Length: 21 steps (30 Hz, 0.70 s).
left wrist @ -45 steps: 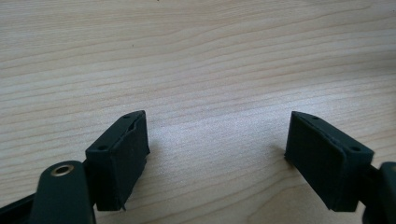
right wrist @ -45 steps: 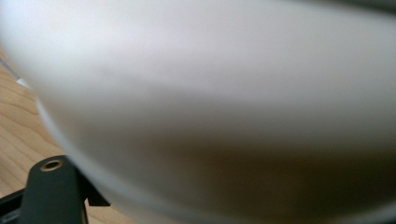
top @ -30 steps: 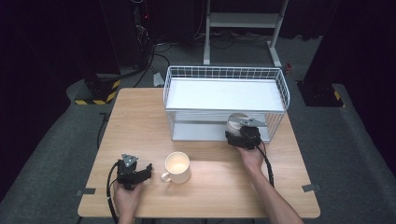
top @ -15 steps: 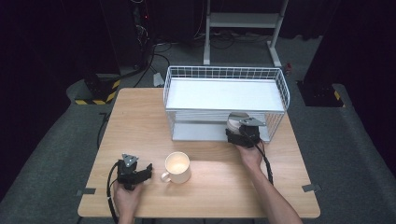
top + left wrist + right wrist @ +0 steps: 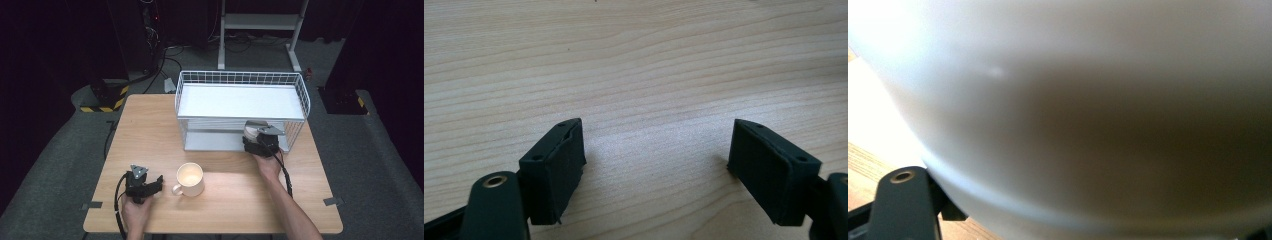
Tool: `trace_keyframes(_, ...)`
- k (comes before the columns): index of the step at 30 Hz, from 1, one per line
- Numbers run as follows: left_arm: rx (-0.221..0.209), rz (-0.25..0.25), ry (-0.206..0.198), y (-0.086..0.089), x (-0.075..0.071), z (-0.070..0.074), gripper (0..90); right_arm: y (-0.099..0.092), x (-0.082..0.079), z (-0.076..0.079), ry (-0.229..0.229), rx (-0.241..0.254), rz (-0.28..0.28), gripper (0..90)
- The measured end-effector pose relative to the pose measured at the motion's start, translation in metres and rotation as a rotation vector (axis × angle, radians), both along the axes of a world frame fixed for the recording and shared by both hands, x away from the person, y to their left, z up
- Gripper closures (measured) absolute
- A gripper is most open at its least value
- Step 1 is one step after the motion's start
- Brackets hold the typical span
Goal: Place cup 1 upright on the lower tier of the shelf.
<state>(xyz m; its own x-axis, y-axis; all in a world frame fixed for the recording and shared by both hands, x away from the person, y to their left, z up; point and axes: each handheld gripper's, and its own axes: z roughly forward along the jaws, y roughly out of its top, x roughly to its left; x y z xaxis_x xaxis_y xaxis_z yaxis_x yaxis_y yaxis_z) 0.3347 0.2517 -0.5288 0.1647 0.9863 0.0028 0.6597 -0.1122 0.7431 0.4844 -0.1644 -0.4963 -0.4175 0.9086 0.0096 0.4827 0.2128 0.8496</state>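
Counter (image 5: 150, 130): light wooden top, grain visible; carries the rack, the mug and both grippers. Dark grey floor around it.
Wire rack (image 5: 300, 92): white, two-level, at the far right half of the counter. Upper level is a flat white tray with a mesh rim; lower level is open toward the person.
Forearms: both enter from the bottom edge of the high view; the right one reaches forward to the rack, the left one stays at the near edge.
Mug (image 5: 190, 178): cream, upright, on the counter near its front, handle toward the left gripper. Just beside that gripper, not touching it. Inside looks bare.
Bowl (image 5: 251, 129): white or pale grey, at the front right corner of the rack's lower level, partly hidden behind the right gripper. In the right gripper view its smooth white wall (image 5: 1088, 100) sits directly against the camera, blurred.
Right gripper (image 5: 261, 141): at the rack's lower opening, fingers on the bowl, grasping it at the rim; the exact contact of the pads is hidden by the bowl.
Left gripper (image 5: 159, 183): resting low at the front left of the counter, pointed toward the mug. Fingers (image 5: 556, 167) released, set apart, with bare wood between them.
Cables: one black cable trails back from each gripper along the forearm.
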Motion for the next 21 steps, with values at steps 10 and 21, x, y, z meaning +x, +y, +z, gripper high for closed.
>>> trace_keyframes(10,0.002,-0.001,0.000,0.000,0.000,0.000,22.4,-0.004,0.000,0.001,0.009,0.019,-0.004,10.4)
trace_keyframes(21,0.002,-0.003,0.002,0.000,0.000,0.000,22.4,-0.004,-0.010,0.006,0.021,0.022,0.007,10.3)
